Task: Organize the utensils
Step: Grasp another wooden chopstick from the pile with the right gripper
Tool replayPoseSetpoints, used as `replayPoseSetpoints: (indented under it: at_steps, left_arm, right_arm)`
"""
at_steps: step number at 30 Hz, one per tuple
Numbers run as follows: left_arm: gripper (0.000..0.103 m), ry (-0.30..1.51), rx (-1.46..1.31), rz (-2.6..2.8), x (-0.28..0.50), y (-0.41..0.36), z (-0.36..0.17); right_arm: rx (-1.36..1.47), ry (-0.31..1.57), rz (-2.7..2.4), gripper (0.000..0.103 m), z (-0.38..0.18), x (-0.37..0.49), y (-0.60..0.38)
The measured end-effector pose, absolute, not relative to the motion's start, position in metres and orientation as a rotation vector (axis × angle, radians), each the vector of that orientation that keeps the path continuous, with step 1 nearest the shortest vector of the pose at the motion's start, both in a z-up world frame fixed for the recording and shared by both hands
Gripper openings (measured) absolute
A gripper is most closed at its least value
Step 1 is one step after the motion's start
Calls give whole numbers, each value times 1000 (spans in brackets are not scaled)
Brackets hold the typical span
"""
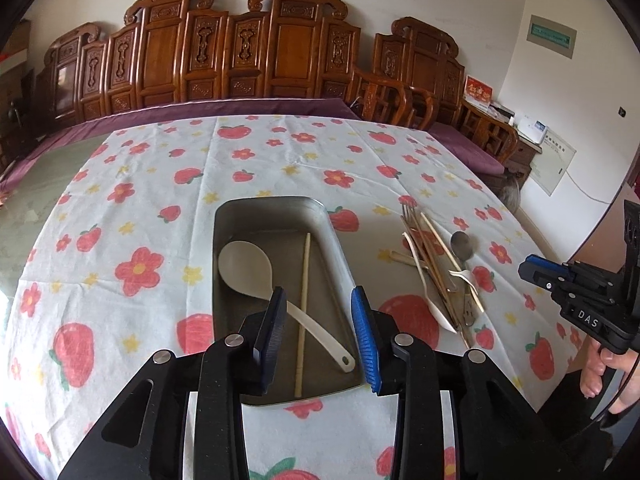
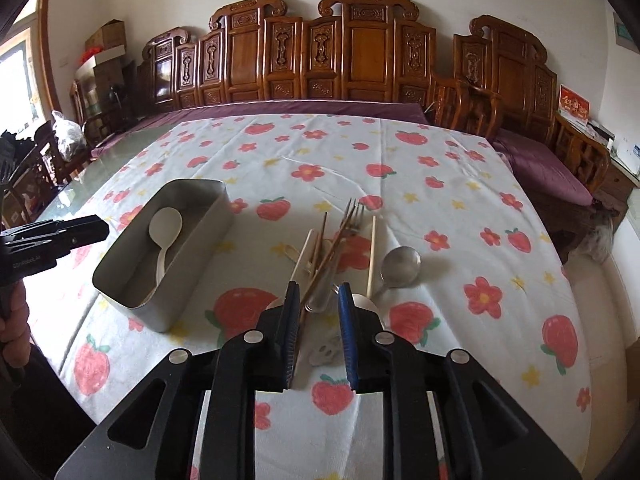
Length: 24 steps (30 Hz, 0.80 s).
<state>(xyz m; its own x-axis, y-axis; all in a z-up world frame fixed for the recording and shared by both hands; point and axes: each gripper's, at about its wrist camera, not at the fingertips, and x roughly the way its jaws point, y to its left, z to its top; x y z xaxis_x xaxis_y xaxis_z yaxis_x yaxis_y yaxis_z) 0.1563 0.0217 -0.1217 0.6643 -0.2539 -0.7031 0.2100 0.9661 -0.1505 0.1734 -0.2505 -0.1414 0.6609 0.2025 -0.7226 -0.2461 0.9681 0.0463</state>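
Both grippers parted and empty over the strawberry tablecloth (image 1: 160,200).

The left gripper (image 1: 319,336) hangs over the metal tray (image 1: 336,240), where a white ladle (image 1: 248,268) and one chopstick (image 1: 304,304) lie with room beside them. The right gripper (image 2: 319,332) hovers above the loose utensil pile (image 2: 336,240), beside the tray; bare cloth stretches to the far table edge.

The right gripper (image 2: 319,298) covers the near ends of the loose utensils (image 2: 340,240); the box (image 2: 160,308) wall hides the chopstick
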Motion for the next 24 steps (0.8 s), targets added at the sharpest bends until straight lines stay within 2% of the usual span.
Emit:
replayPoseSetpoints:
  at_steps: [21,24]
  left_arm:
    - [32,802,-10,-283,154,-9,-131]
    - [32,799,-2,-282,151,-11,-133]
  right_arm:
    - [59,1008,233,22,-221,214,-211]
    - [70,1024,225,14,-223,215,-216]
